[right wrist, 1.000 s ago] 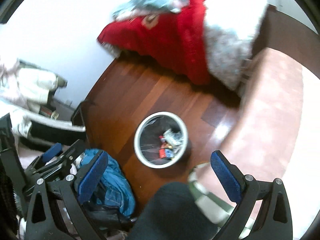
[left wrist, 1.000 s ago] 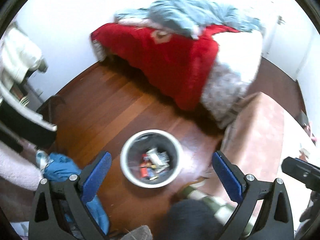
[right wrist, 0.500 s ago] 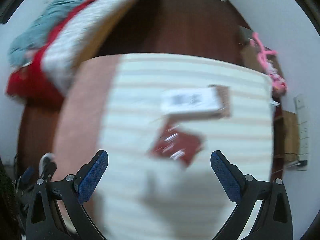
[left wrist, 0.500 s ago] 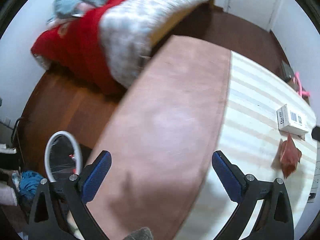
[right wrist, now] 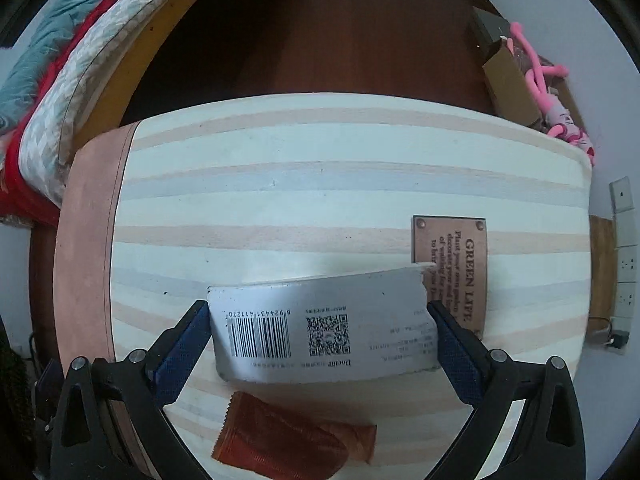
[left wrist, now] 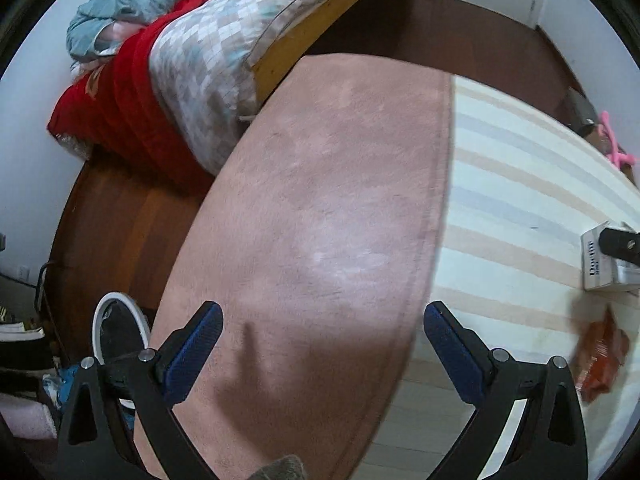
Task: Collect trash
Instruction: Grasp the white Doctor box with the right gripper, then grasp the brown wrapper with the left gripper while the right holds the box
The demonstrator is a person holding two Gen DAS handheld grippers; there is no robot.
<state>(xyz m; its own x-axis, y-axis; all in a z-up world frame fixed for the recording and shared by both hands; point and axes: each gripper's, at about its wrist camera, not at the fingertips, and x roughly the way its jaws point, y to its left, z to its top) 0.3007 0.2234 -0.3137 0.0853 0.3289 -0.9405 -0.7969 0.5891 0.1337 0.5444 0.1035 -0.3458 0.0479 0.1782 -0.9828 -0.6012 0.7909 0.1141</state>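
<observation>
Centrally in the right wrist view, a white box [right wrist: 326, 334] w/ barcode & QR code is framed by the right gripper [right wrist: 320, 344]; its blue pads sit at both box ends, spread wide, firm grip not confirmed. Just below, a red wrapper [right wrist: 294, 446] is laid on the striped table [right wrist: 320, 200]. Left gripper [left wrist: 320, 352] is held unclenched, empty, over the pink cloth [left wrist: 320, 220]; a trash bin [left wrist: 100, 320] is seen on the floor at lower left.

Open striped desk [right wrist: 320, 184] beyond flat white barcode-printed carton [right wrist: 320, 332]; crumpled red foil wrapper [right wrist: 292, 436] just nearside, copper plaque [right wrist: 452, 240] crowding right.
</observation>
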